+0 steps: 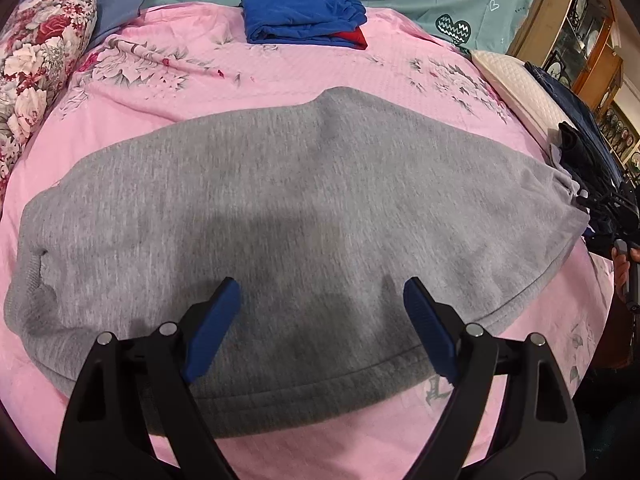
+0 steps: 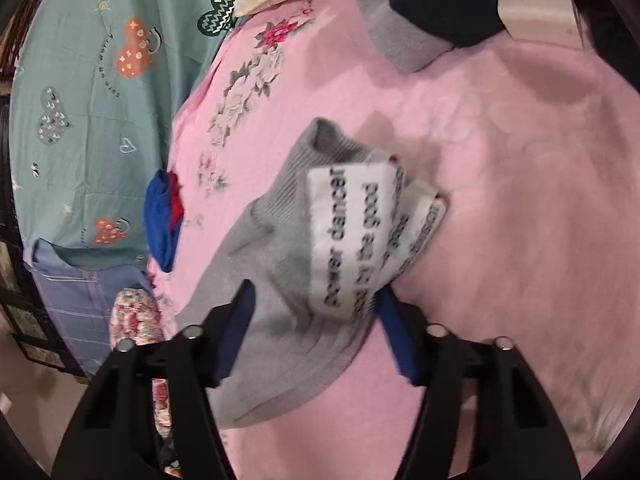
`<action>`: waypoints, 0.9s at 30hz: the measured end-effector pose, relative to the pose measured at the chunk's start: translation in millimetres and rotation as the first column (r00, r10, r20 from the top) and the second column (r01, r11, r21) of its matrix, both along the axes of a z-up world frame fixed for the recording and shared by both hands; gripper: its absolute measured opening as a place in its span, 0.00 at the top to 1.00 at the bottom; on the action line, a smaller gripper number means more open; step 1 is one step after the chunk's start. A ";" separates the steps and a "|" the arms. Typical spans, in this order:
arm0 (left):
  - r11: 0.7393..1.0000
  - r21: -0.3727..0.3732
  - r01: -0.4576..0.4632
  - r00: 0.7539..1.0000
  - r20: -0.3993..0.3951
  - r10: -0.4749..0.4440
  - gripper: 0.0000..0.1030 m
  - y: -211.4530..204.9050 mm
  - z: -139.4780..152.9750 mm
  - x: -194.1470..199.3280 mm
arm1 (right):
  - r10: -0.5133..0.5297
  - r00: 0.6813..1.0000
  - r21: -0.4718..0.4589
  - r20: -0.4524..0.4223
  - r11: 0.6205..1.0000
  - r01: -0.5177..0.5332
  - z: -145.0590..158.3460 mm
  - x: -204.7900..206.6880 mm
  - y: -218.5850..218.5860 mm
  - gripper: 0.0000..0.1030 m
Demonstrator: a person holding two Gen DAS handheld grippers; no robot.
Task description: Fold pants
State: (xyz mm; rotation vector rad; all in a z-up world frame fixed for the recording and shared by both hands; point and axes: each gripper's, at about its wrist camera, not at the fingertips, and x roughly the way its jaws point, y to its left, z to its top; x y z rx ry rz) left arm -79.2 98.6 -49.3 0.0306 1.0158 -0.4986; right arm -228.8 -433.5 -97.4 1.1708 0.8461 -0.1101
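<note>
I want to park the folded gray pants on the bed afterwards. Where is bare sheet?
Bare pink sheet lies between the gray pants and the blue folded clothes. The right edge is crowded by the white pillow and dark clothes.

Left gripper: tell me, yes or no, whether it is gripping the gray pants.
No: the left gripper hovers with its jaws spread wide above the gray pants, clamping no fabric.

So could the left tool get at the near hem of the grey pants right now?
Probably yes. The left tool is open and empty above the grey pants, and nothing lies between its fingers and the near hem.
</note>
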 end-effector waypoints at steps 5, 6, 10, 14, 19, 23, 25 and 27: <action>1.000 -0.021 0.000 1.000 0.007 0.000 0.17 -0.3 3.4 -4.5 | 0.056 0.998 -0.090 -0.028 0.994 -0.059 8.8 14.8 11.8 0.41; 1.000 -0.021 -0.001 1.000 0.010 0.001 0.17 0.7 3.7 -6.0 | 0.063 0.998 -0.095 -0.015 0.993 -0.064 7.1 14.3 12.1 0.54; 1.000 -0.025 -0.014 1.000 0.019 0.014 0.17 9.9 7.6 -10.5 | 0.035 0.998 -0.045 0.057 0.998 -0.032 -0.2 3.3 7.8 0.73; 0.998 -0.046 -0.042 0.997 0.057 0.044 0.17 26.9 21.6 -14.5 | 0.056 0.993 -0.185 0.106 0.982 -0.036 33.5 7.5 22.3 0.74; 0.991 -0.097 -0.088 0.986 0.132 0.100 0.17 62.7 45.7 -30.5 | 0.241 0.958 -0.500 0.156 0.855 -0.134 109.6 37.5 84.7 0.74; 0.983 -0.125 -0.135 0.975 0.160 0.155 0.17 90.8 54.2 -42.1 | 0.466 0.877 -0.672 0.122 0.689 -0.272 139.6 77.4 171.9 0.74; 0.977 -0.136 -0.162 0.971 0.153 0.182 0.17 103.4 52.6 -46.1 | 0.557 0.828 -0.723 0.062 0.597 -0.347 133.1 94.1 214.3 0.74; 0.972 -0.137 -0.189 0.968 0.142 0.208 0.17 115.6 47.5 -49.5 | 0.650 0.759 -0.754 -0.030 0.483 -0.444 111.4 111.0 265.2 0.74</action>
